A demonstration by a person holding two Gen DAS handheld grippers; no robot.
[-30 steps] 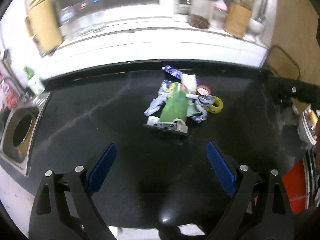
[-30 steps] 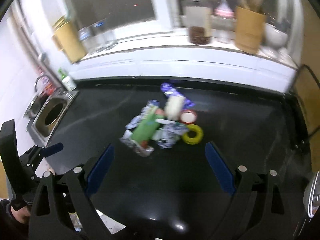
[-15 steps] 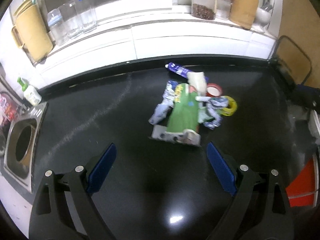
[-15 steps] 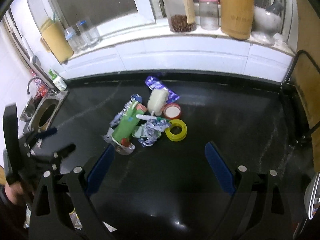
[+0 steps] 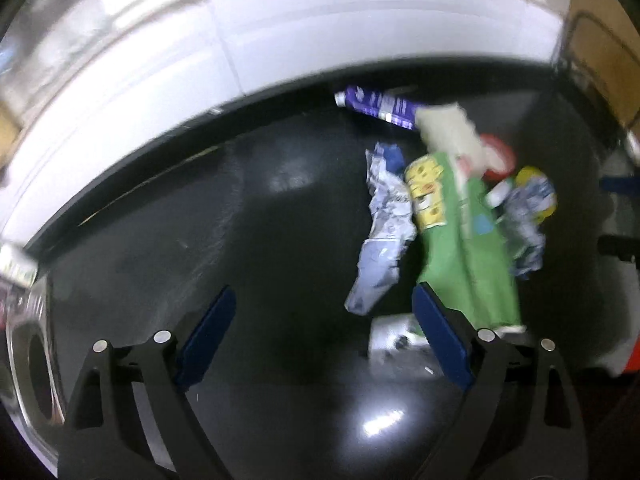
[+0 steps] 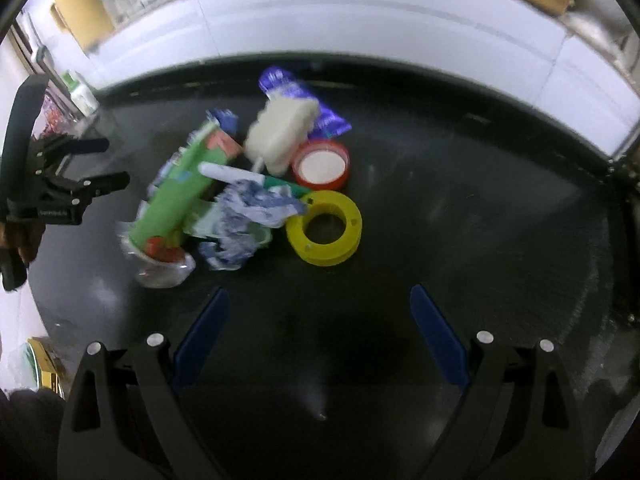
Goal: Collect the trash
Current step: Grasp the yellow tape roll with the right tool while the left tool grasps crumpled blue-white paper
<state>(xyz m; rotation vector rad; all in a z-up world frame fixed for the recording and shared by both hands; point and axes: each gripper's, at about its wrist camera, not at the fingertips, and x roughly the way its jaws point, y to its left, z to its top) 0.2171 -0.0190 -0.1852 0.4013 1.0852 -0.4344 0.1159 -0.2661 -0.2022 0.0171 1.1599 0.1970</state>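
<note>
A pile of trash lies on the black countertop [image 5: 260, 240]. It holds a green wrapper [image 5: 464, 232], a crumpled white-blue wrapper [image 5: 382, 236], a purple packet [image 5: 376, 106], a cream sponge-like piece [image 6: 280, 140], a red-rimmed lid [image 6: 322, 166], a yellow tape ring [image 6: 326, 228] and a crumpled blue-white paper [image 6: 248, 216]. My left gripper [image 5: 324, 320] is open and empty, just short of the pile's left side; it also shows in the right wrist view [image 6: 102, 162]. My right gripper [image 6: 318, 318] is open and empty, in front of the yellow ring.
A steel sink [image 5: 28, 364] sits at the counter's left end. A white tiled ledge [image 6: 360, 20] runs along the back, with a yellow jug [image 6: 76, 12] and glasses on it. A soap bottle [image 6: 82, 92] stands near the sink. A red-and-white object [image 5: 624, 356] lies at the right.
Both grippers have moved forward and down toward the pile, which now looks much larger. Both views are motion-blurred. Both grippers stay open.
</note>
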